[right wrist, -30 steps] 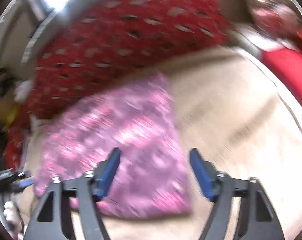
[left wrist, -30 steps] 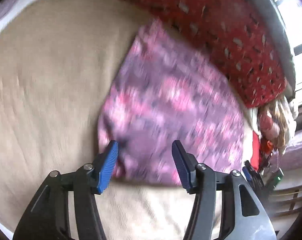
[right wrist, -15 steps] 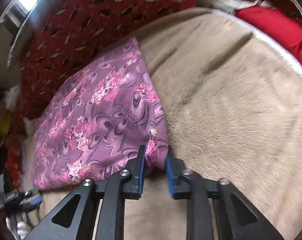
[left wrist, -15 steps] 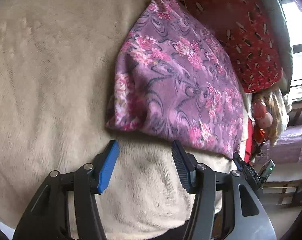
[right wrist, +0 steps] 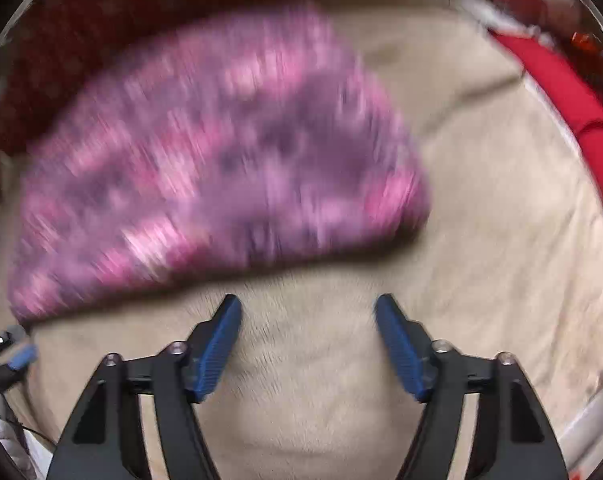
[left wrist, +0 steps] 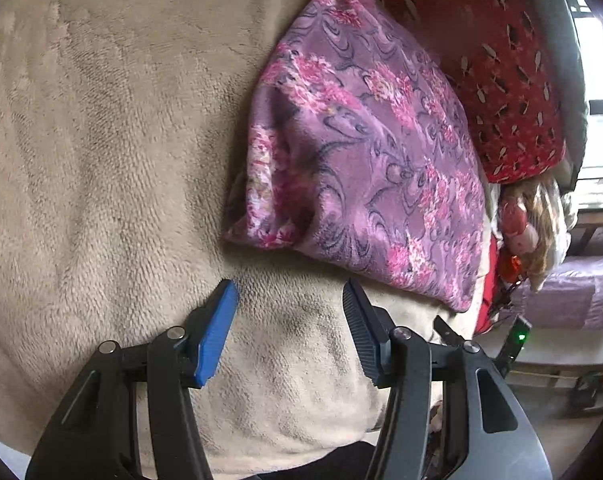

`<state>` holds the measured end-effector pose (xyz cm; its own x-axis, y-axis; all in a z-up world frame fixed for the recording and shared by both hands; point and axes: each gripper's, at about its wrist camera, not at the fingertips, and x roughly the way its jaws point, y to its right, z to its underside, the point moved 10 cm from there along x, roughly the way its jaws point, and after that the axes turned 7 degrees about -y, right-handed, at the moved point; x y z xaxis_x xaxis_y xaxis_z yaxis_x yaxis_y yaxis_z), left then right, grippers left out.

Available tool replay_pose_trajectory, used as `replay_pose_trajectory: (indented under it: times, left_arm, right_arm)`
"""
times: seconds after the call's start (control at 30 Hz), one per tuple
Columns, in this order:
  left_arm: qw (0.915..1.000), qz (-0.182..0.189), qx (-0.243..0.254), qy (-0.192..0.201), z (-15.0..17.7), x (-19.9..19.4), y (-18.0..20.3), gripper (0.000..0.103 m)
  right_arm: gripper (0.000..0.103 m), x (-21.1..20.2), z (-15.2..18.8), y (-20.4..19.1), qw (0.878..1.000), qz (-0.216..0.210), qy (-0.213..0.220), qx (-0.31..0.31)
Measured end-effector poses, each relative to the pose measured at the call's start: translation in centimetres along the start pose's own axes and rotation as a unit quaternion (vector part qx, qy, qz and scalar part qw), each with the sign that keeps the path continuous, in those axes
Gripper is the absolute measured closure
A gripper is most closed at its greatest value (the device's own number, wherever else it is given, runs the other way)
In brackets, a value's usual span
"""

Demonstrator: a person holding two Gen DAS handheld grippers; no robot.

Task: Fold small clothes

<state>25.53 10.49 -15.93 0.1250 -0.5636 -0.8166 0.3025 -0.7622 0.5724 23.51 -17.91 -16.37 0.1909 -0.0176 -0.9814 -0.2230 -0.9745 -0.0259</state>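
Observation:
A folded purple garment with pink flowers (left wrist: 365, 152) lies on a beige plush blanket (left wrist: 101, 140), its far edge against a red patterned cushion (left wrist: 501, 64). My left gripper (left wrist: 289, 308) is open and empty, just in front of the garment's near edge. In the right wrist view the garment (right wrist: 221, 168) is motion-blurred, lying on the blanket (right wrist: 501, 240). My right gripper (right wrist: 307, 320) is open and empty, a little short of the garment's near edge.
A red cloth (right wrist: 561, 92) lies along the blanket's right edge in the right wrist view. A pile of mixed clothes (left wrist: 529, 224) sits past the garment in the left wrist view, with a purple-covered seat (left wrist: 581, 292) beyond the bed edge.
My right gripper was shut on the garment's near corner half a second ago; it has let go, opened wide and pulled back. My left gripper stayed open and drew back slightly.

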Motion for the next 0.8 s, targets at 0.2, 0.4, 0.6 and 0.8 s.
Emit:
replay_pose_trajectory:
  times: [0.2,0.4,0.6,0.8]
  left_arm:
    - [0.9993,-0.025,0.023,0.012,0.2,0.4,0.7,0.044]
    - [0.9956,-0.076,0.048,0.026,0.6,0.9,1.5,0.038]
    - [0.9824,-0.131,0.119,0.06,1.3,2.2,3.4,0.018]
    - [0.9629,-0.171,0.181,0.103,3.5,0.4,6.5,0.018]
  right_arm:
    - [0.002,0.5,1.1,-0.6,0.999,-0.005,-0.002,-0.05]
    - [0.0,0.0,3.4,-0.5,0.993,-0.032,0.076,-0.082]
    - [0.0,-0.1,4.3,-0.3,0.99,-0.034,0.092,-0.103]
    - [0.009,-3.9,0.8,1.1,0.985,-0.112,0.094,-0.094]
